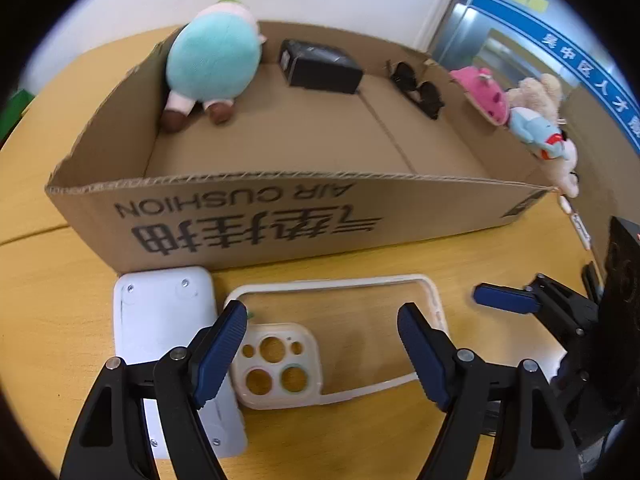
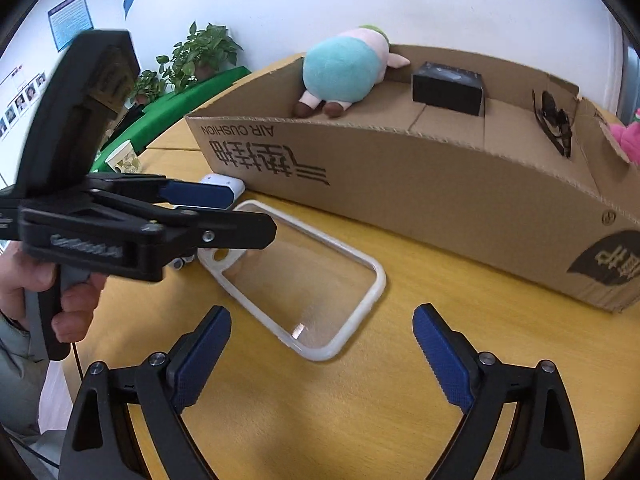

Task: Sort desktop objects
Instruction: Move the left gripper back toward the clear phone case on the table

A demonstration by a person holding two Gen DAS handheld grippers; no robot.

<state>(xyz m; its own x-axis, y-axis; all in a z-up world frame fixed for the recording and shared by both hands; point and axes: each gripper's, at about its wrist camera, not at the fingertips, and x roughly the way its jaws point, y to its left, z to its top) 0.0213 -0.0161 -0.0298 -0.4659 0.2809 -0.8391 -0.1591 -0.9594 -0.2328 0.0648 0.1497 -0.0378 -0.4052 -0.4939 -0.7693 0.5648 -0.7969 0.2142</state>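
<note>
Clear phone case [image 1: 344, 332] lying flat on the yellow table [image 1: 60, 288], just in front of the cardboard box [image 1: 256, 220]. Left gripper [image 1: 322, 354] spread wide above it, right gripper [image 2: 322, 354] gaping too, both empty. Probably lining up a two-sided grab.

One open brown cardboard box [image 1: 224, 220]. One clear phone case with white rim [image 1: 340, 320]. One white rectangular plastic device [image 1: 160, 312]. One black rectangular box [image 1: 320, 66]. One pair of black sunglasses [image 1: 418, 88]. One teal-and-pink plush toy [image 1: 212, 64]; about three smaller plush toys [image 1: 532, 120] at the box's right end.
</note>
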